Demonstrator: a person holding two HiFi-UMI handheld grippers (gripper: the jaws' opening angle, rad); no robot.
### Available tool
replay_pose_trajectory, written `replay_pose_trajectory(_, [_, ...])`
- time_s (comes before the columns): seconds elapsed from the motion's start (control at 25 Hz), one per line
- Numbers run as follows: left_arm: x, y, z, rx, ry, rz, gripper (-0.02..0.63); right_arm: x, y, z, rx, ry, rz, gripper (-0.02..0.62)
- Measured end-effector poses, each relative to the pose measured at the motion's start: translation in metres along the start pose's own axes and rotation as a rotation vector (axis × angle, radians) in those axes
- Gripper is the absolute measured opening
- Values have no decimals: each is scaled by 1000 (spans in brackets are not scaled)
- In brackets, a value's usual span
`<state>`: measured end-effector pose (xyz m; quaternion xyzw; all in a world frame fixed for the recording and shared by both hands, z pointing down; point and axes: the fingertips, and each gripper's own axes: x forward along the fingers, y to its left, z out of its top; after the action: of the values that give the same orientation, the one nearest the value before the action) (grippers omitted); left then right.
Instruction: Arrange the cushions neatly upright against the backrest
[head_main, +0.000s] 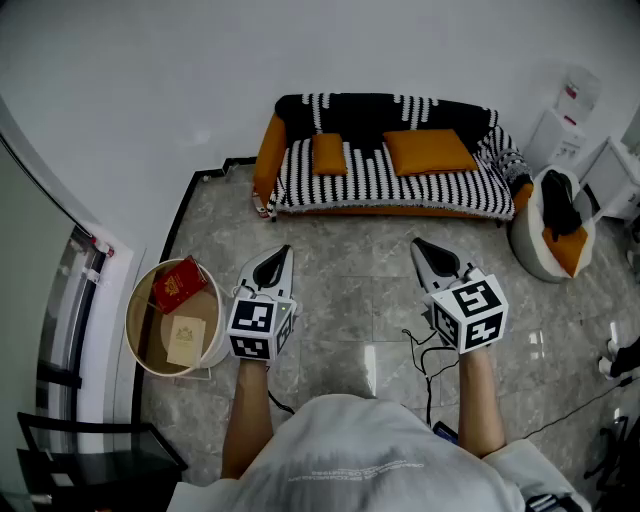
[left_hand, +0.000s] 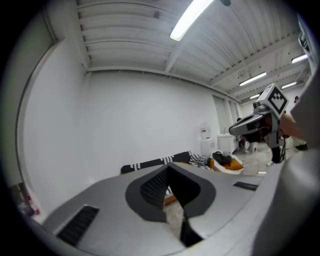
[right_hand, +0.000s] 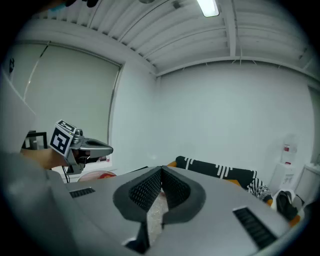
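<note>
A sofa (head_main: 390, 150) with a black-and-white striped cover and orange arms stands against the far wall. Two orange cushions lie on its seat: a small one (head_main: 328, 153) at the left and a larger one (head_main: 430, 151) right of the middle, partly leaning on the backrest. My left gripper (head_main: 285, 250) and right gripper (head_main: 417, 243) hover over the floor well short of the sofa, both shut with nothing between the jaws. The left gripper view shows the sofa (left_hand: 155, 162) beyond the closed tips (left_hand: 167, 167). The right gripper view shows the sofa (right_hand: 215, 169) too.
A round tub (head_main: 140, 345) holding a red book and a paper stands at the left. A white beanbag (head_main: 535, 250) with black and orange items sits right of the sofa. A black chair (head_main: 90, 465) is at bottom left. Cables (head_main: 425, 360) trail on the marble floor.
</note>
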<state>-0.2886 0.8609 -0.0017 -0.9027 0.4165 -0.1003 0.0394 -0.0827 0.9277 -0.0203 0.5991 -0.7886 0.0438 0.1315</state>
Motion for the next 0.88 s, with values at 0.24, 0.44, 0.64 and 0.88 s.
replay_pose_trajectory(0.24, [8,-38,-1,-48,-25,-109,8,-8,-13,-7,-14,-4,-22,3])
replay_pose_trajectory(0.44, [10,-59,-1,-246,-66,-235,11,-13,-20,-16,-21,-4,-27,3])
replay_pose_trajectory(0.64, [14,-75,-16,-101,8,-169,15,-21,-26,-26,-31,5,-4,3])
replay_pose_trajectory(0.88, [18,-88,-14,-52,28,-116,17,-31,-48,-39,-20,9,15,3])
